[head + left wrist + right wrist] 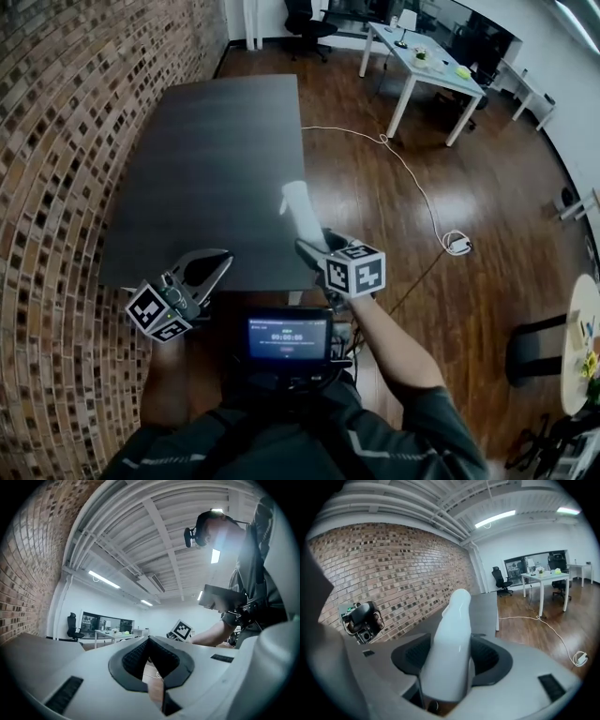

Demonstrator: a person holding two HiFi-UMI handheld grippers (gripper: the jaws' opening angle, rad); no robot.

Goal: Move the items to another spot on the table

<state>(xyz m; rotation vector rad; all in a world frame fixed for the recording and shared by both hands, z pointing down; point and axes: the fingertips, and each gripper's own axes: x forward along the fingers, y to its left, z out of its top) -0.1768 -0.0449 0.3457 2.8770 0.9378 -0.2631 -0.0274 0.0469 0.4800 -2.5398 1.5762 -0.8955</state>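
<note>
While aloft, bottle [298,208] within hand-held gripper [317,242]

Long white ceiling strip lights [104,579] light the room evenly and brightly; one flares into white glare in the left gripper view. Every view bows strongly toward dark corners.

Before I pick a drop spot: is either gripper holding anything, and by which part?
The right gripper clamps a white bottle by its lower body; the left gripper is shut and empty.
</note>
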